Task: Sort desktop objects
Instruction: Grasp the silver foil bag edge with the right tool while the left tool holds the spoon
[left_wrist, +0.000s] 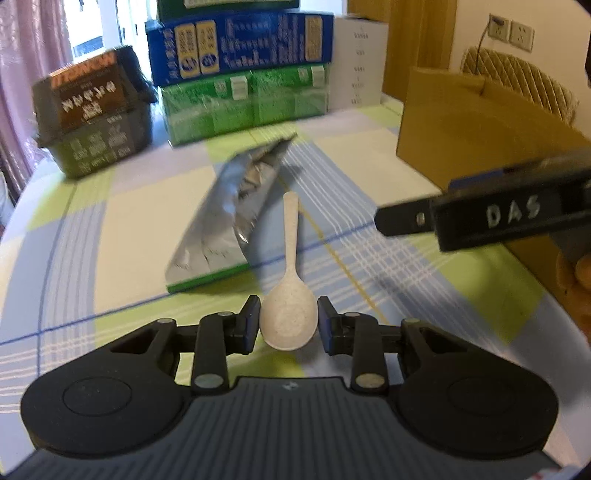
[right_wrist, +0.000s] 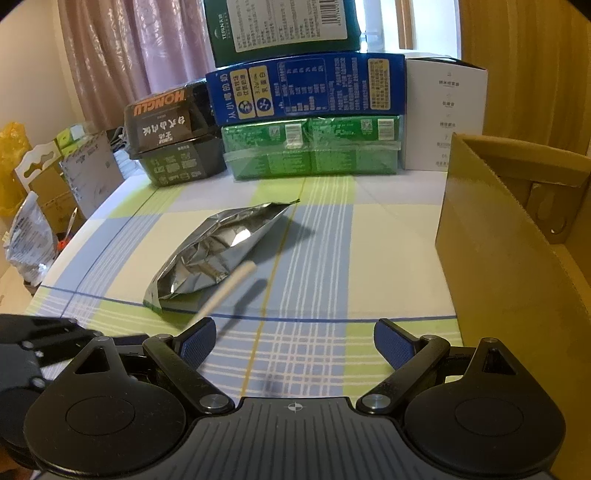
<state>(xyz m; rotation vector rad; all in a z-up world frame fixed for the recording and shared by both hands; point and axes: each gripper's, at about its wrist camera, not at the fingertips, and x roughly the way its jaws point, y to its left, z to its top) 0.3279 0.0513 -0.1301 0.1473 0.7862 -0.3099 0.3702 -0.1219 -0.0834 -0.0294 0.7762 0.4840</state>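
The spoon (left_wrist: 290, 295) is pale cream, speckled, with a round bowl and a straight, slim handle; its bowl sits between the fingers of the left claw (left_wrist: 288, 325), the handle pointing away toward the foil bag (left_wrist: 229, 218); the left pad appears to touch the bowl's edge, the right pad stands just beside it, so the claw looks closed on the bowl, though full contact is hard to tell; the spoon's shadow on the cloth (right_wrist: 388, 258) shows it lifted; the handle tip lies over the bag's near side; the right claw (right_wrist: 295, 343) is spread wide and empty, beside the cardboard box (right_wrist: 509, 258).
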